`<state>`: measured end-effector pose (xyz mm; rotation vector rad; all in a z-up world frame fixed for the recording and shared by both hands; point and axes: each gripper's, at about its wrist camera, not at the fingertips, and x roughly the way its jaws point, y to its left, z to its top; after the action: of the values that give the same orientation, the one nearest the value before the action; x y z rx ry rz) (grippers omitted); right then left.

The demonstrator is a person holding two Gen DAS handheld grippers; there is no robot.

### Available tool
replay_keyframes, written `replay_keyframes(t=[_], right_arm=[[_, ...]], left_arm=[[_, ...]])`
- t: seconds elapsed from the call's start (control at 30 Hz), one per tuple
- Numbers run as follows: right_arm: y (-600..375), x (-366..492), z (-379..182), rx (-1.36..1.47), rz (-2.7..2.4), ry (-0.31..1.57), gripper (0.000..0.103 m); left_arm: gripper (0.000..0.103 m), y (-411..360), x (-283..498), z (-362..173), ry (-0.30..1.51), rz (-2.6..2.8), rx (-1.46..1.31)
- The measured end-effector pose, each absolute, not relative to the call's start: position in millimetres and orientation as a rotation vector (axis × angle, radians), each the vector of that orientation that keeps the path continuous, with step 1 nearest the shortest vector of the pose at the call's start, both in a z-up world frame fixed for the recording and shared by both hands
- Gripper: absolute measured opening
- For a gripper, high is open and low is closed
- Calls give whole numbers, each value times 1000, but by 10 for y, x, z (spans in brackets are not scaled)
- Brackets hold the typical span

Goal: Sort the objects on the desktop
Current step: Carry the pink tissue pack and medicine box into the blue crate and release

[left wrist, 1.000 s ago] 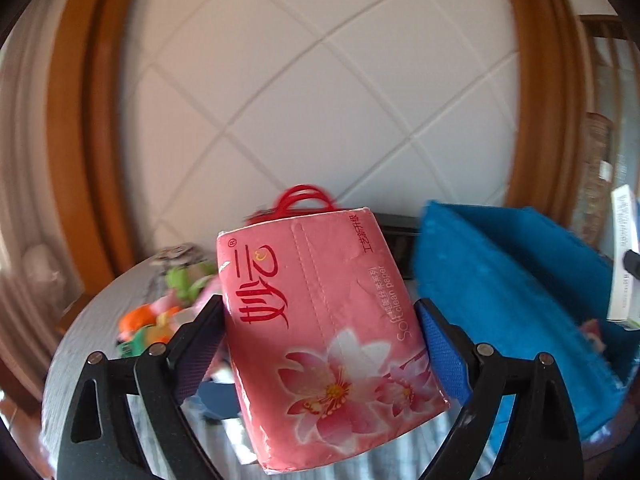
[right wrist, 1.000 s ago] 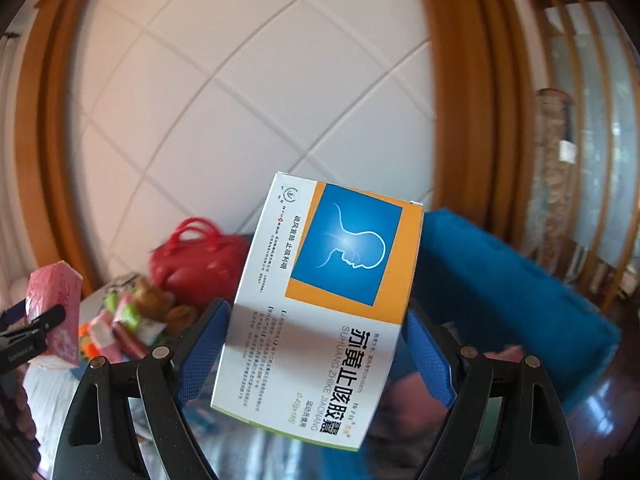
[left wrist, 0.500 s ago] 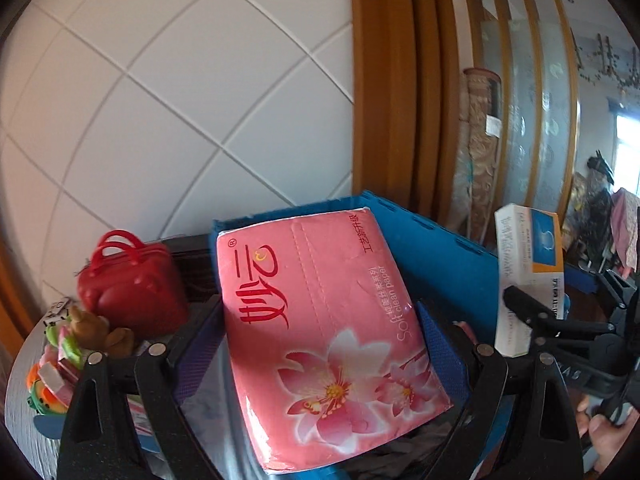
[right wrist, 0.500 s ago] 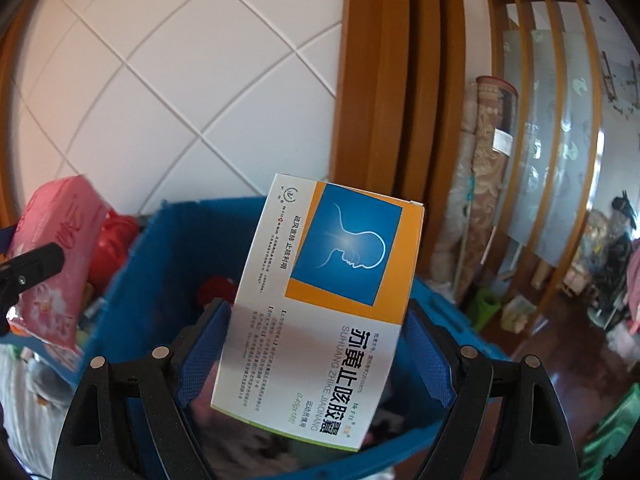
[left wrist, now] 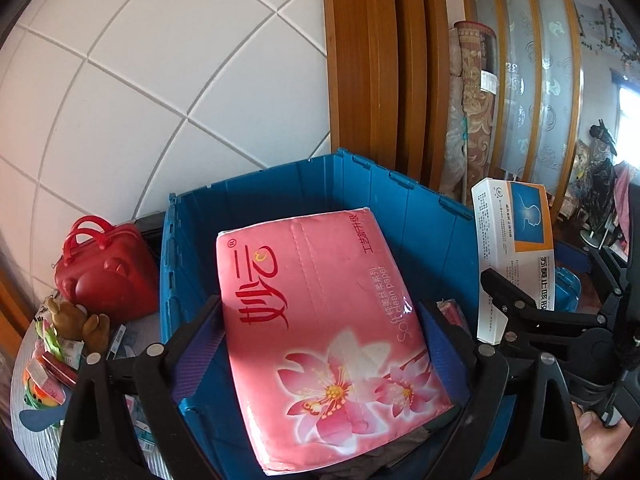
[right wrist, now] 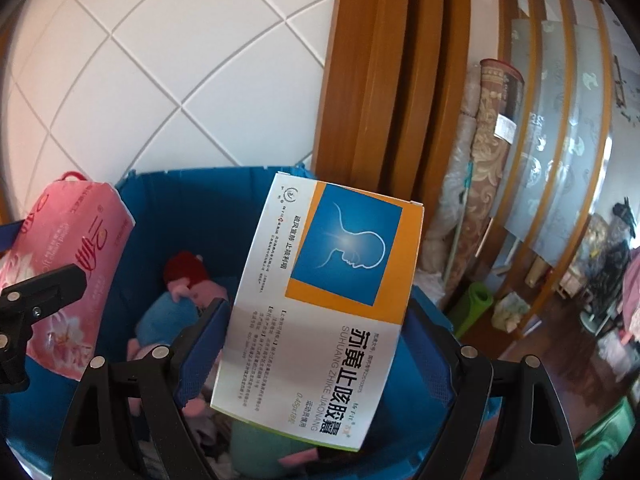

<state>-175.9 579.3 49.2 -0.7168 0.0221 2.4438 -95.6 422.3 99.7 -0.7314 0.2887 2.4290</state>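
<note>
My left gripper [left wrist: 320, 356] is shut on a pink tissue pack [left wrist: 320, 320] with a flower print, held over the open blue crate [left wrist: 280, 192]. My right gripper [right wrist: 320, 356] is shut on a white, orange and blue medicine box [right wrist: 320, 304], also above the blue crate [right wrist: 168, 200]. The left wrist view shows that medicine box [left wrist: 512, 248] at the right, in the other gripper. The tissue pack [right wrist: 68, 272] appears at the left of the right wrist view. A plush doll [right wrist: 184, 292] and other soft items lie inside the crate.
A red toy handbag [left wrist: 104, 272], a small brown bear [left wrist: 76, 320] and several small colourful packets [left wrist: 48, 368] sit on the table left of the crate. A tiled wall and wooden door frame [left wrist: 368, 60] stand behind. A rolled rug [right wrist: 492, 152] leans at the right.
Both grippers have swung right from over the table to above the blue crate, each still holding its item. The handbag and toys have slid to the left of view.
</note>
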Motion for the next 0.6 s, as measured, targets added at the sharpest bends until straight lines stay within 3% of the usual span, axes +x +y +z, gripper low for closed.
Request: replay_keyframes(t=[0.4, 0.5, 0.6], right_arm=[[5975, -1927, 285, -790, 2402, -6, 87], [6036, -1954, 230, -807, 2390, 2, 103], [6058, -1963, 187, -828, 2384, 11, 103]], left_arm=[[97, 4313, -955, 968, 306, 2451, -741], [97, 4302, -947, 968, 306, 2448, -740], [97, 4292, -944, 977, 306, 2442, -739]])
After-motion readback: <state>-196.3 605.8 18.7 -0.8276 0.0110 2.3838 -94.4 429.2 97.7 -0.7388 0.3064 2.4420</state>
